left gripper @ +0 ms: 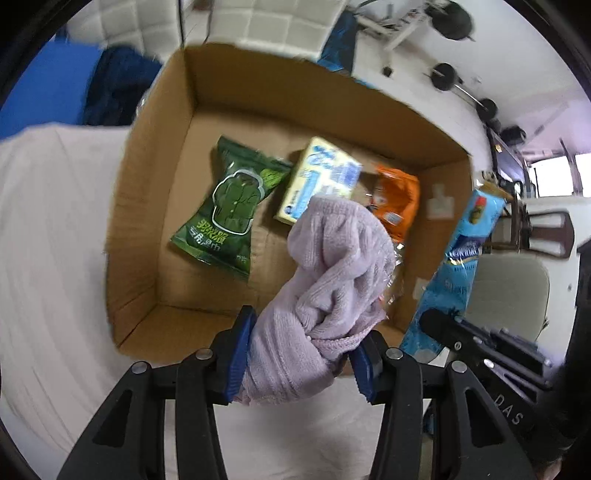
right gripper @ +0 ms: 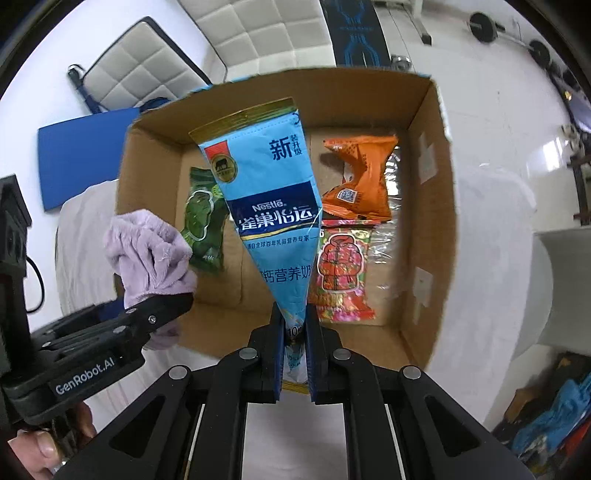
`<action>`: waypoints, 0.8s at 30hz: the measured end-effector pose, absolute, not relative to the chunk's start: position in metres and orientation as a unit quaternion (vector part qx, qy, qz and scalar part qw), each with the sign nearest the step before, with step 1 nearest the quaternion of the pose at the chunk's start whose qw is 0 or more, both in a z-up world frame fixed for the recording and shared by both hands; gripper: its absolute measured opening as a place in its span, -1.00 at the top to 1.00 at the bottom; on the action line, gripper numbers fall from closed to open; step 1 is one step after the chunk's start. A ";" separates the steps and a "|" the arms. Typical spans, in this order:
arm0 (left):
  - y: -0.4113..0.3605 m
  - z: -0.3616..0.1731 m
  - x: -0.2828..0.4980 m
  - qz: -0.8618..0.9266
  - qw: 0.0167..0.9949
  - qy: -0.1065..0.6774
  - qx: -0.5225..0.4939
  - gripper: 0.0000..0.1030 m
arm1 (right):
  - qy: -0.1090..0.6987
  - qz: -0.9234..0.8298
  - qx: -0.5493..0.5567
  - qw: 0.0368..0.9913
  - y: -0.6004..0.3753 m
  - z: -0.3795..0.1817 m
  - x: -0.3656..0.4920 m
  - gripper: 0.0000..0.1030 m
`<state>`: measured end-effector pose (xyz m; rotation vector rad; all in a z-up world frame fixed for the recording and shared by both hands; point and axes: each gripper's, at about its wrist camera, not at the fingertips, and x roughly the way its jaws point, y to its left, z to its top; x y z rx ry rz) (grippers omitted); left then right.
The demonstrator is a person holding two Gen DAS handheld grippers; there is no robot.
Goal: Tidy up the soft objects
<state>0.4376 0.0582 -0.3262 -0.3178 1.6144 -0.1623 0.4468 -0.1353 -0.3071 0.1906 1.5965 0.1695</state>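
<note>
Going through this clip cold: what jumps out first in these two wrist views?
Each claw is carrying something over an open cardboard box. The left claw is shut on a bunched lilac cloth, and the right claw pinches the bottom of a blue Nestle pouch. On the box floor lie a green packet, a pale yellow carton, an orange packet and a red printed packet.

Place: a lived-in room at home, partly a home gym.
Evidence: a quilted headboard (right gripper: 258,33) on the wall behind a white-sheeted bed (left gripper: 55,240); barbells (left gripper: 447,75) and a weight bench frame (left gripper: 399,26) on the white floor; a wooden chair (left gripper: 546,232).
</note>
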 end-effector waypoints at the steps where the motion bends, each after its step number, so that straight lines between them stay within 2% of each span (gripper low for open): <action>1: 0.059 -0.331 0.441 -0.073 0.672 0.722 -0.150 0.12 | 0.716 0.074 0.087 0.688 -0.134 -0.311 0.447 0.80; 13: 0.054 -0.362 0.456 -0.064 0.646 0.748 -0.134 0.07 | 0.755 0.070 0.089 0.646 -0.116 -0.371 0.460 0.77; 16: 0.052 -0.359 0.456 -0.061 0.649 0.748 -0.124 0.07 | 0.758 0.065 0.076 0.644 -0.115 -0.377 0.459 0.51; 18: 0.050 -0.356 0.456 -0.056 0.653 0.747 -0.116 0.07 | 0.762 0.064 0.074 0.641 -0.114 -0.374 0.457 0.23; 21: 0.056 -0.353 0.456 -0.049 0.653 0.746 -0.123 -0.02 | 0.758 0.058 0.071 0.646 -0.117 -0.371 0.454 -0.07; 24: 0.060 -0.346 0.455 -0.040 0.663 0.739 -0.118 -0.04 | 0.754 0.056 0.065 0.651 -0.120 -0.366 0.451 -0.08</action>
